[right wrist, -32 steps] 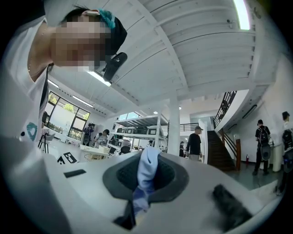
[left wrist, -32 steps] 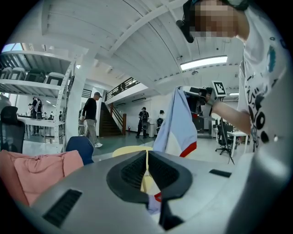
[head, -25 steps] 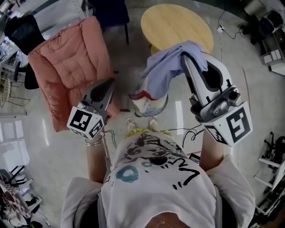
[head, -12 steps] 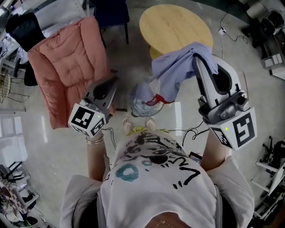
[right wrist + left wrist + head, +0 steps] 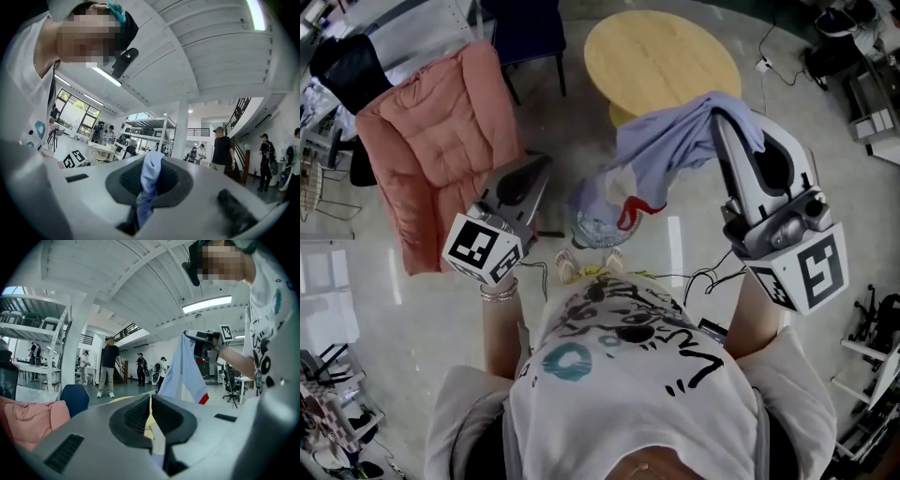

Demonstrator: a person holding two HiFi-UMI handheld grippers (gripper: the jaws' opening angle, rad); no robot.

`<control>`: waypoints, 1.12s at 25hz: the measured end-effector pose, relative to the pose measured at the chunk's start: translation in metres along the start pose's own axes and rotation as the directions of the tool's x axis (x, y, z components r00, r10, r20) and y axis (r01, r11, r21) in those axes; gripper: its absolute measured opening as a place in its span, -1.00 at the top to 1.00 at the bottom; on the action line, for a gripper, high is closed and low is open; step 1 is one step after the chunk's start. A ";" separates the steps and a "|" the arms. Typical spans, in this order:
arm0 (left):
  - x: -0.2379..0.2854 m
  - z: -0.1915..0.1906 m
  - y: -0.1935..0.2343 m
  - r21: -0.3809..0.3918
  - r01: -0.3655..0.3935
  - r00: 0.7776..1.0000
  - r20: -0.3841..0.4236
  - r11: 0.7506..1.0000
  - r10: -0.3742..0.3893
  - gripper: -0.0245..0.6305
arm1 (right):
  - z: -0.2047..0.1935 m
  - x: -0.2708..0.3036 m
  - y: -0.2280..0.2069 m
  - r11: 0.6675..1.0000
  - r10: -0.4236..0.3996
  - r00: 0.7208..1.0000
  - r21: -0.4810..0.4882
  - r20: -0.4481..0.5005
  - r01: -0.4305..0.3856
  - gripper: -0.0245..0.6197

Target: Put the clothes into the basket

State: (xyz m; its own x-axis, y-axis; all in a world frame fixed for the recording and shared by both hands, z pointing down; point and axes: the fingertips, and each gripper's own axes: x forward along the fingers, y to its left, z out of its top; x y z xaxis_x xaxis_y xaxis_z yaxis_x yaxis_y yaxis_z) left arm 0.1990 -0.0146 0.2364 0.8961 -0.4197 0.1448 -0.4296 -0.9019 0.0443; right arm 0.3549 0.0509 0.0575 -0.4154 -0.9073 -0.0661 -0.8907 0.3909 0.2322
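My right gripper point(image 5: 724, 118) is shut on a light blue garment point(image 5: 661, 150) with red trim. The cloth drapes over its jaws and hangs to the left above the basket point(image 5: 589, 234). In the right gripper view the bunched fabric point(image 5: 147, 190) sits clamped between the pads of that gripper point(image 5: 151, 163). The basket stands on the floor in front of the person's feet and holds pale clothes. My left gripper point(image 5: 541, 169) hovers left of the basket, jaws shut with nothing between them point(image 5: 150, 399). From the left gripper view the garment point(image 5: 185, 373) dangles from the right gripper point(image 5: 202, 341).
A pink quilted chair point(image 5: 431, 141) stands at the left, close behind the left gripper. Beyond the basket is a round wooden table point(image 5: 661, 56). A dark blue chair point(image 5: 520, 28) sits at the back. Several people point(image 5: 110, 366) stand far off in the hall.
The right gripper has carried the garment a little up and to the right, and the hanging red-trimmed hem has swung right over the basket. The left gripper has edged upward.
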 end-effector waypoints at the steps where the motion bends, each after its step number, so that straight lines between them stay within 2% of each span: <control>1: 0.000 0.000 0.001 0.002 -0.004 1.000 -0.001 1.000 0.004 0.85 | 0.008 -0.001 -0.005 1.000 -0.008 1.000 -0.007 0.013 0.009 0.82; 6: 0.006 0.006 -0.003 0.005 -0.016 1.000 0.004 1.000 0.016 0.85 | 0.065 -0.007 -0.024 0.995 -0.027 0.994 -0.092 0.104 0.036 0.82; 8: 0.014 0.011 -0.013 0.006 -0.016 1.000 0.008 1.000 0.016 0.85 | 0.084 -0.014 -0.030 0.993 -0.007 0.991 -0.117 0.135 0.023 0.82; 11: 0.024 0.009 -0.025 0.002 -0.014 1.000 0.016 1.000 0.014 0.85 | 0.091 -0.018 -0.030 0.989 0.038 0.988 -0.145 0.152 -0.016 0.82; 16: -0.005 -0.004 0.001 -0.008 -0.020 1.000 0.017 1.000 0.020 0.85 | 0.056 0.026 0.016 0.984 0.113 0.991 -0.142 0.064 -0.103 0.82; 19: -0.005 -0.008 -0.010 -0.011 -0.033 0.999 -0.002 0.999 0.033 0.85 | 0.029 0.021 0.014 0.986 0.139 0.990 -0.094 0.021 -0.137 0.82; 22: 0.002 -0.010 -0.022 -0.017 -0.035 0.999 -0.017 0.999 0.034 0.85 | 0.009 0.010 0.005 0.989 0.141 0.990 -0.051 -0.004 -0.141 0.82; 28: -0.003 -0.001 -0.007 -0.013 -0.023 1.000 -0.020 1.000 0.023 0.85 | -0.018 0.021 0.012 0.992 0.127 0.990 0.020 -0.055 -0.126 0.82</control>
State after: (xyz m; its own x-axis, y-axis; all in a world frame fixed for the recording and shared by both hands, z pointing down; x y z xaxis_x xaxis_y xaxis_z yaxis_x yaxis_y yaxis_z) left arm 0.1995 -0.0075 0.2365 0.8834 -0.4383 0.1659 -0.4519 -0.8904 0.0538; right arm 0.3382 0.0336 0.0760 -0.5144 -0.8574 0.0178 -0.8346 0.5053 0.2193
